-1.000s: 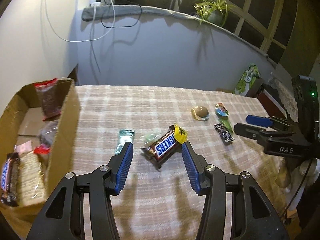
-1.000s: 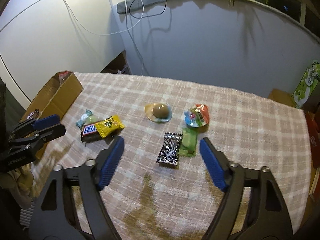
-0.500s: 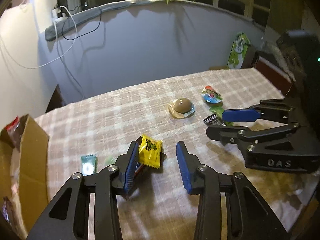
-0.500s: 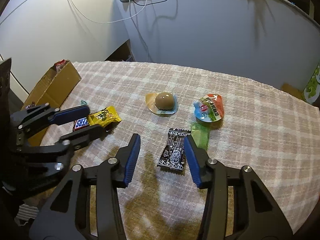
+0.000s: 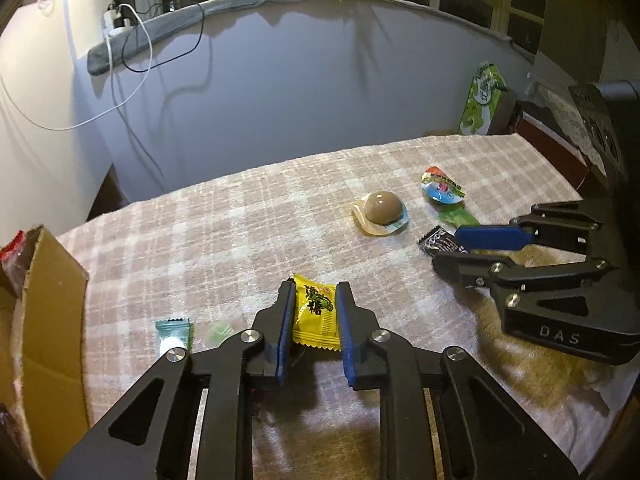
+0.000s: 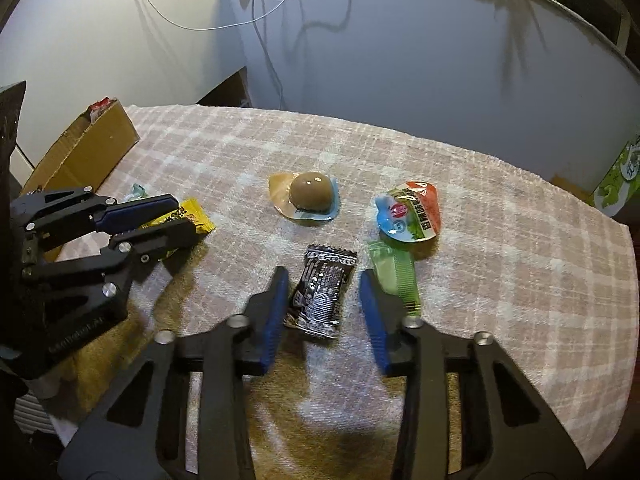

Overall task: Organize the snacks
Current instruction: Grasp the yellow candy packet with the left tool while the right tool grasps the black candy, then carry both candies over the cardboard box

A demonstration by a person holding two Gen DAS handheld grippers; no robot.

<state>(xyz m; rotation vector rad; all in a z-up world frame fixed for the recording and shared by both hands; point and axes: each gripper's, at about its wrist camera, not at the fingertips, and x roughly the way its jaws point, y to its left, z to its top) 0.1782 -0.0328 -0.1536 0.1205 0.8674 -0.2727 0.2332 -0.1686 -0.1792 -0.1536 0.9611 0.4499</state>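
Plaid tablecloth (image 5: pixel 224 240), dim room. Left gripper (image 5: pixel 314 312) was clamped on the yellow packet (image 5: pixel 316 312); right gripper (image 6: pixel 322 300) sat half-open around the black packet (image 6: pixel 322 292). Slick wrappers could've slipped before the cardboard box (image 5: pixel 52 300).

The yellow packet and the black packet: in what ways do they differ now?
The yellow packet sits clamped between the pads of the left hand-held gripper; the black packet lies between the pads of the right hand-held gripper, which stand apart from it. The yellow packet bears green print; the black packet has white print and looks crinkled. Both are small sealed snacks over the checked cloth.
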